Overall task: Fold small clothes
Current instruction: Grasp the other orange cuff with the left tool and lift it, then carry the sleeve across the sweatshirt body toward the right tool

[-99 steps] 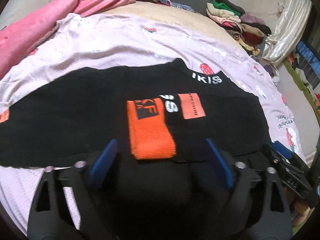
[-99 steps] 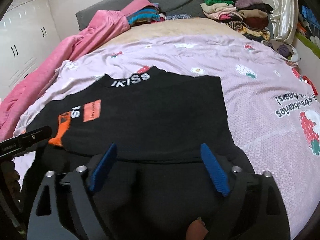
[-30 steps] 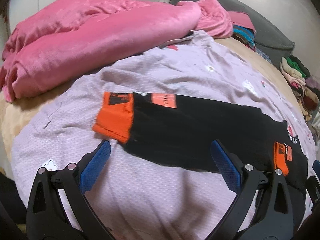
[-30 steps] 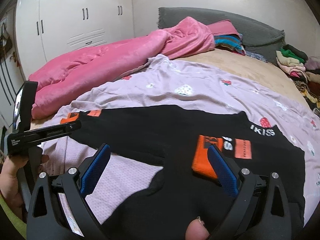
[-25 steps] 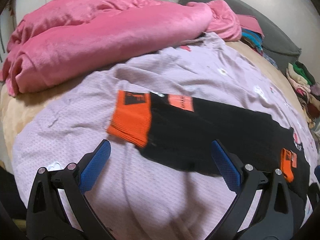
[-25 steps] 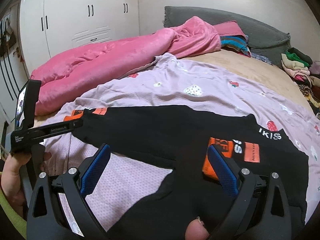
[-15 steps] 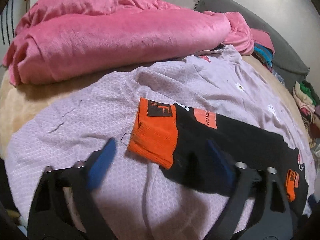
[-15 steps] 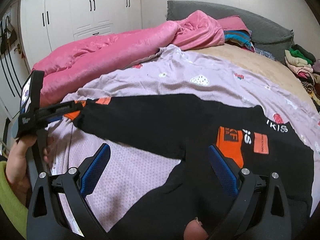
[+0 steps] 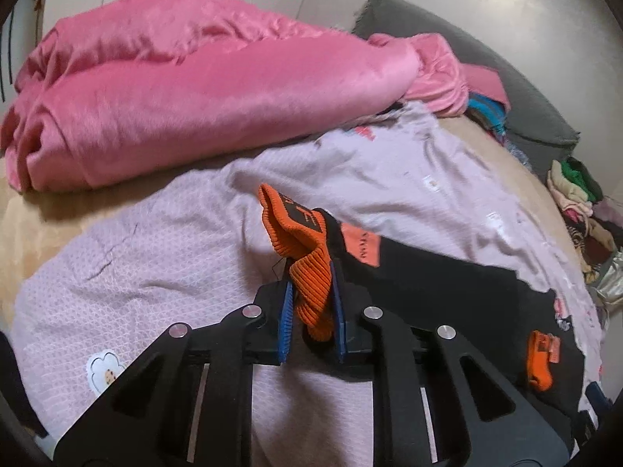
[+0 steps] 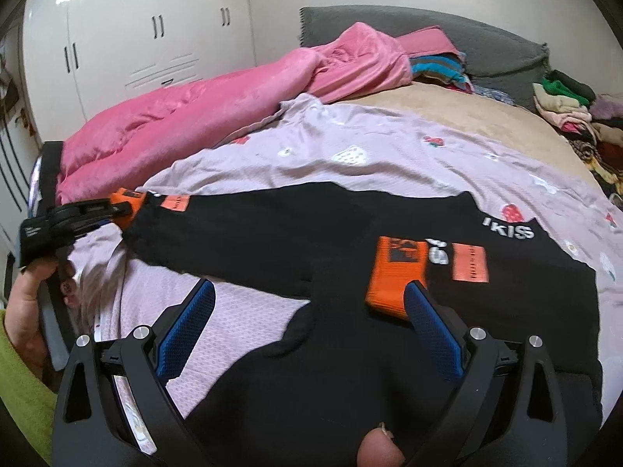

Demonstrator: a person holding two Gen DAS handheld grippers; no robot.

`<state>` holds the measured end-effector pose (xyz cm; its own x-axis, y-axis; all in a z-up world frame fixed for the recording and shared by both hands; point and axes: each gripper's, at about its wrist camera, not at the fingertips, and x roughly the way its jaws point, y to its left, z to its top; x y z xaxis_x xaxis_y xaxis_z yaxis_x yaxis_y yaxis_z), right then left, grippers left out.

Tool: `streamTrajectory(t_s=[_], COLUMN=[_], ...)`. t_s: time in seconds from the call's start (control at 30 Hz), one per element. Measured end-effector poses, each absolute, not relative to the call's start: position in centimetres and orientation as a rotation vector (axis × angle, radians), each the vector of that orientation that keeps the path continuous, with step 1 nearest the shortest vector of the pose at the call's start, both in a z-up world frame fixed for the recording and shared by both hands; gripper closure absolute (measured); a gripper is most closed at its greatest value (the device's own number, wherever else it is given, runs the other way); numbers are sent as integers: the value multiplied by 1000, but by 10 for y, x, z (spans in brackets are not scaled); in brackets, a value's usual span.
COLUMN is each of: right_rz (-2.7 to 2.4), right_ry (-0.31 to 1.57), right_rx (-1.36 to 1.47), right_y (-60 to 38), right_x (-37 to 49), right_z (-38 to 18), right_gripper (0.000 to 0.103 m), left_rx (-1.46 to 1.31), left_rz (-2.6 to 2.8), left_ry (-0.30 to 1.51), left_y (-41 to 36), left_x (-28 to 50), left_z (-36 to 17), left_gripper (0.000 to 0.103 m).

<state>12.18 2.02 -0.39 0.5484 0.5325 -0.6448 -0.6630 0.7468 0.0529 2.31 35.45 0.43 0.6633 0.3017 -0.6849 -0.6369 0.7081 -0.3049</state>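
A: How many grippers?
B: Two: left gripper (image 9: 311, 307), right gripper (image 10: 309, 329).
A: Black tops?
B: One top (image 10: 311, 233), with two orange cuffs: one cuff (image 9: 307, 257) outstretched, another cuff (image 10: 397, 276) lying on the body.
A: Bedding?
B: One pink blanket (image 9: 194, 89), one lilac sheet (image 10: 389, 155), one grey pillow (image 10: 467, 46).

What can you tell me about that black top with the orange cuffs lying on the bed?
The black top is a knit-looking long-sleeved garment spread on a lilac printed sheet. White lettering marks its neckline. One sleeve is folded across the body, its ribbed orange cuff lying flat beside an orange patch. The other sleeve stretches out sideways; its cuff is bunched and lifted off the sheet, clamped in the left gripper. The right gripper hangs open over the body, not touching it.
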Motion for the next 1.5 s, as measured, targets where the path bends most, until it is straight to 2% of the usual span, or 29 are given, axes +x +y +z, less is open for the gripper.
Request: streamTrajectory(t_s=[0.5, 1.0, 1.5], right_rz=[564, 429, 397], right_ry=[624, 596, 589], right_rx=[-30, 109, 181], right_y=[-84, -176, -222], right_x=[148, 157, 155], right_z=[28, 35, 32], right_gripper=[6, 6, 6], left_rx=[-447, -326, -199], left_rz=[455, 349, 183], left_ry=[533, 510, 527], left_y=[295, 224, 137], left_x=[34, 68, 116], left_z=[83, 123, 149], left_gripper=[95, 95, 95])
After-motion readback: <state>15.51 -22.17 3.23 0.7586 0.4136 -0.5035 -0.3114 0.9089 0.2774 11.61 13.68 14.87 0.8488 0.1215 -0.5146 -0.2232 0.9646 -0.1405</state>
